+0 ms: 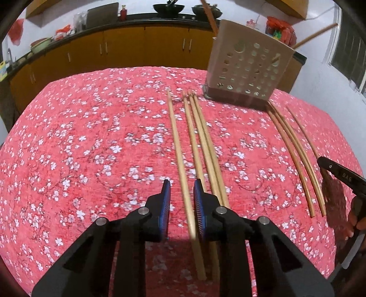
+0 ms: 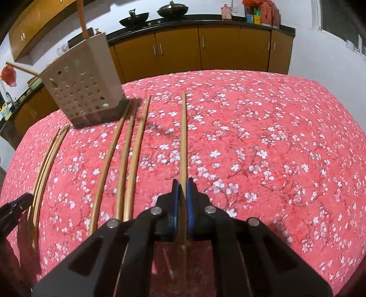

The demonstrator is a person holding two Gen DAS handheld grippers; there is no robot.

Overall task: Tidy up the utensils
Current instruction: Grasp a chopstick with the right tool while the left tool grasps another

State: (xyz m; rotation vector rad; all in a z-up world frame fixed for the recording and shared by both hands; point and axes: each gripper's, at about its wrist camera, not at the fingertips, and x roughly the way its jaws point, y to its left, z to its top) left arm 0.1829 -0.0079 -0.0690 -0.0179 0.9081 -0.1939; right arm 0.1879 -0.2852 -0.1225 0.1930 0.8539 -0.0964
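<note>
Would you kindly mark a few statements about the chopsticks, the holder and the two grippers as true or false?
1. The right gripper is closed on a chopstick. True.
2. The left gripper is clamped shut on a chopstick. False: its fingers stand apart around one.
3. The perforated utensil holder lies on its side. False: it stands upright.
4. A chopstick already stands in the holder. True.
5. The floral tablecloth is blue. False: red.
</note>
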